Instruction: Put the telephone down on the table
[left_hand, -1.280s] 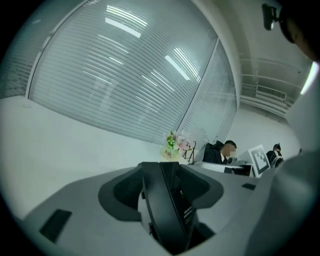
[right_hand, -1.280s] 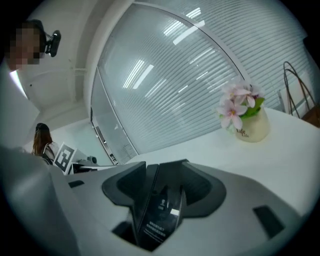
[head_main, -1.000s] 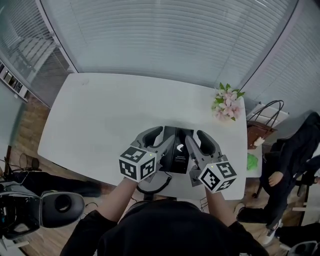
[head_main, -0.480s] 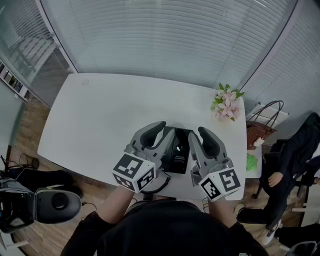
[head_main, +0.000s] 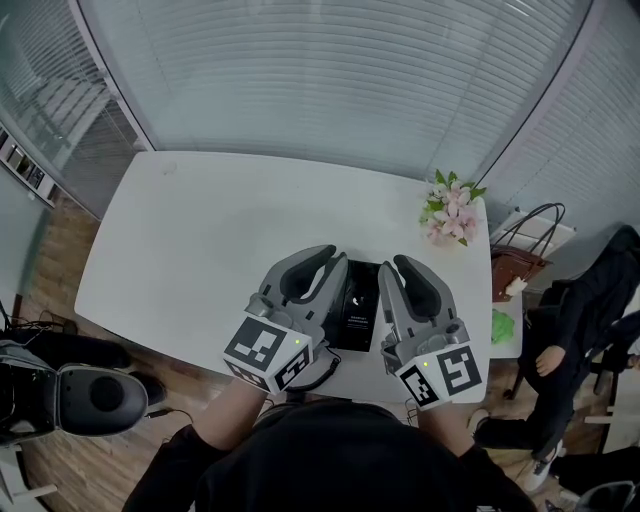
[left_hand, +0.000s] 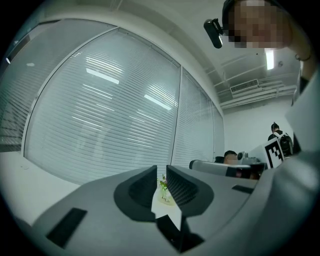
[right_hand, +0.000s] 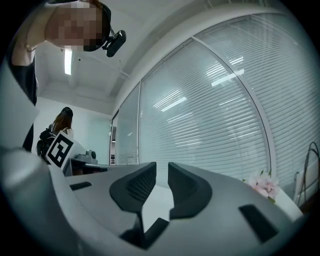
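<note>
No readable text, tiny white print on telephone (head_main: 356, 312) illegible, square coded markers on left cube (head_main: 265, 352), right cube (head_main: 441, 375)

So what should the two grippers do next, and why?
Probably pull both back from the telephone: it lies flat on the table, and the left gripper and right gripper, whose jaws have just been closing, have nothing between them.

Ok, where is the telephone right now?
In the head view, the telephone lies on the white table by its near edge, right of centre, with the pink flowers beyond it.
</note>
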